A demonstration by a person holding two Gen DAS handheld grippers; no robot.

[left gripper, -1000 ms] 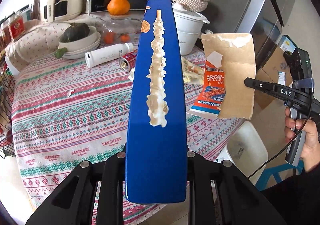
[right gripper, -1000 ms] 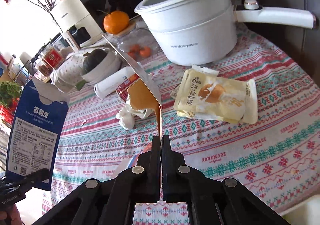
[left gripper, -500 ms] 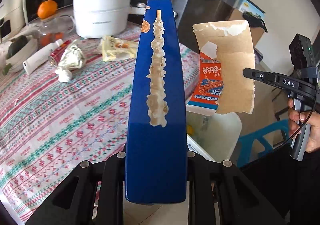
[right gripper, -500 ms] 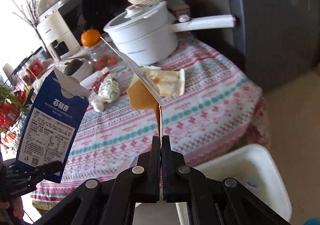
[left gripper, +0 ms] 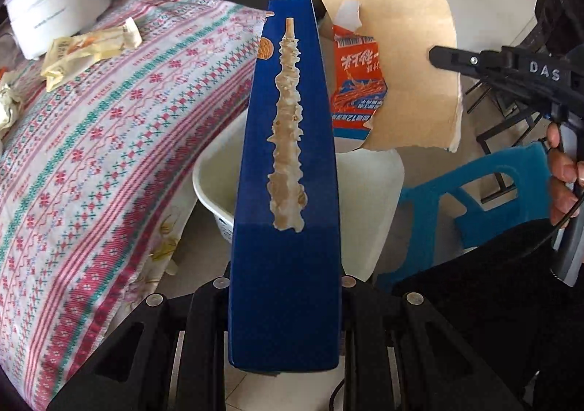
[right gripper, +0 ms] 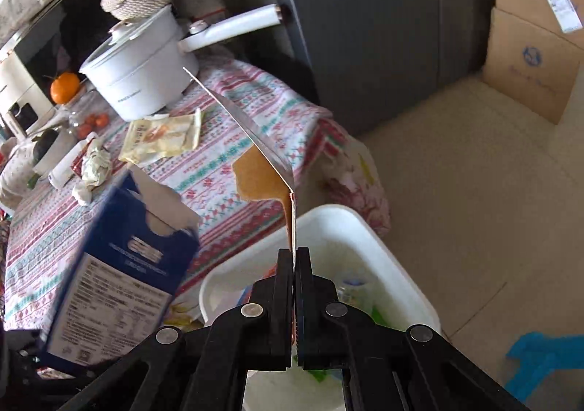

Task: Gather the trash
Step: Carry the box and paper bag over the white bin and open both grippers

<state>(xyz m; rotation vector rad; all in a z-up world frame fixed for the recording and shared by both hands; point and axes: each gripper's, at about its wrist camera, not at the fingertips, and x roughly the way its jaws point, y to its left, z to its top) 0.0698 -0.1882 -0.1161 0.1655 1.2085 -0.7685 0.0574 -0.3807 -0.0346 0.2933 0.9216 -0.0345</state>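
My left gripper [left gripper: 284,305] is shut on a blue carton [left gripper: 288,141] with a torn glue strip down its side; the carton also shows, blurred, in the right wrist view [right gripper: 120,265]. My right gripper [right gripper: 294,261] is shut on a torn brown cardboard piece [right gripper: 266,173] with red print, seen flat in the left wrist view [left gripper: 401,57]. Both are held above a white bin [right gripper: 365,228] beside the table; the bin also shows in the left wrist view [left gripper: 372,199]. A yellow wrapper [right gripper: 160,135] and crumpled paper [right gripper: 93,162] lie on the table.
The table has a patterned cloth [left gripper: 91,141]. A white pot with a long handle [right gripper: 138,71], an orange [right gripper: 65,87], a white bottle [right gripper: 65,164] and bowls stand at the back. A blue stool [left gripper: 474,199] and cardboard boxes [right gripper: 533,57] stand on the floor.
Both grippers have swung right, away from the table, with their items. The carton and cardboard now hang over the white bin.
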